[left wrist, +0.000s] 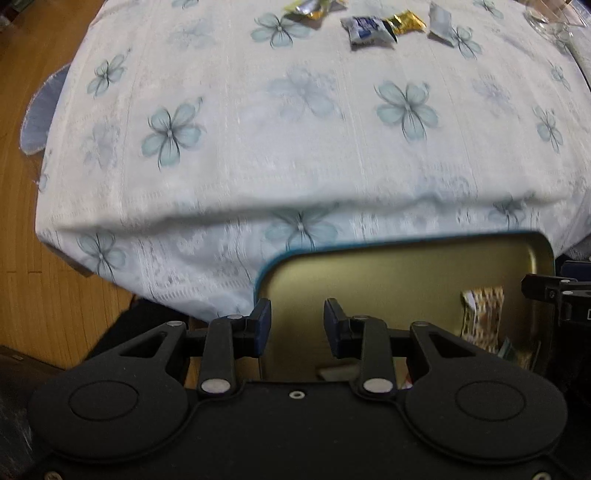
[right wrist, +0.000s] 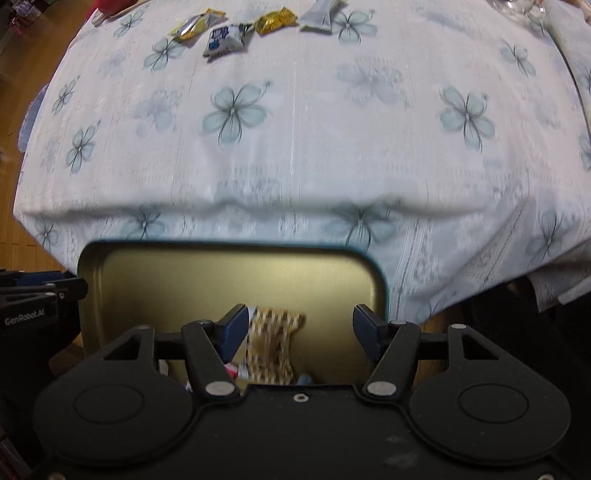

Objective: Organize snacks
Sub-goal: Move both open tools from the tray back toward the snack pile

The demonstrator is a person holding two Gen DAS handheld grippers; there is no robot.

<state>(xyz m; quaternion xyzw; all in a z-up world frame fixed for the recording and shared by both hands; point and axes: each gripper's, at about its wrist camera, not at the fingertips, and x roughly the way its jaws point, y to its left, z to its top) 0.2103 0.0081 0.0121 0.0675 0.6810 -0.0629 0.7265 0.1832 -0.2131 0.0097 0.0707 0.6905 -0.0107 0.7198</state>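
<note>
Snacks (right wrist: 225, 38) lie far across the floral tablecloth (right wrist: 295, 147); both grippers (left wrist: 297, 325) (right wrist: 299, 332) gape empty over the tin (right wrist: 229, 280).

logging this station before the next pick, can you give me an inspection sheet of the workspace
surface: table under white cloth with blue flowers.
job's things: gold-lined metal tin with teal rim, held below the table edge, holds a brown checked snack packet; blue-and-white packet, gold wrapper, grey sachet and yellow-silver packet lie at the far side.
clutter: clear glass.
grippers: left gripper open, empty; right gripper open, empty.
cables: nothing seen.
surroundings: wooden floor.
</note>
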